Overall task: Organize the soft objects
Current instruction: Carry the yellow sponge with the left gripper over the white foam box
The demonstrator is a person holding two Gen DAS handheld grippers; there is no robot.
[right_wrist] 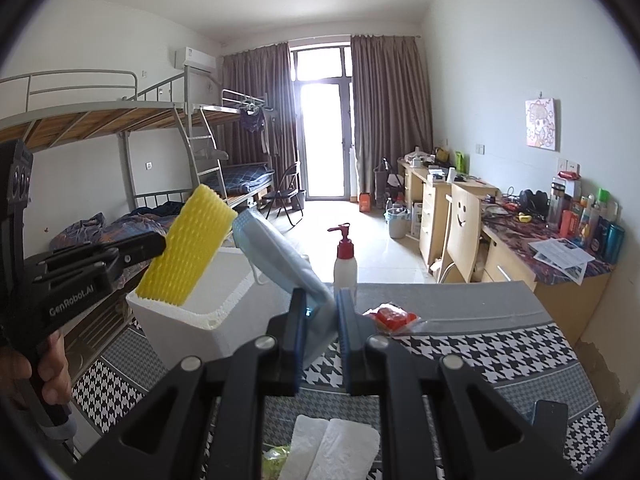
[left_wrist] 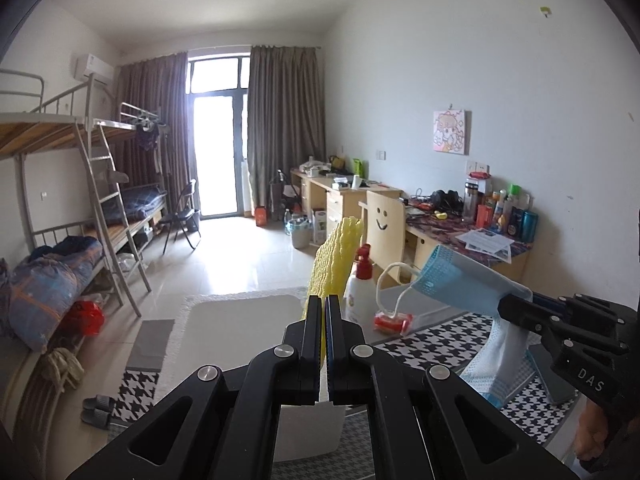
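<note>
My left gripper (left_wrist: 322,304) is shut on a yellow foam net sleeve (left_wrist: 334,264), which stands up from the jaws above a white foam box (left_wrist: 240,320). In the right wrist view the left gripper (right_wrist: 158,245) holds that yellow foam net sleeve (right_wrist: 192,244) over the white foam box's (right_wrist: 208,320) left rim. My right gripper (right_wrist: 322,300) is shut on a blue face mask (right_wrist: 280,252), held above the table beside the box. The left wrist view shows the right gripper (left_wrist: 505,309) with the blue face mask (left_wrist: 460,280), its ear loop hanging.
A white pump bottle with a red top (right_wrist: 345,260) and a red packet (right_wrist: 394,316) sit on the houndstooth tablecloth (right_wrist: 480,352). Two white pads (right_wrist: 332,452) lie at the near edge. Bunk beds stand left, cluttered desks and a chair (right_wrist: 464,220) right.
</note>
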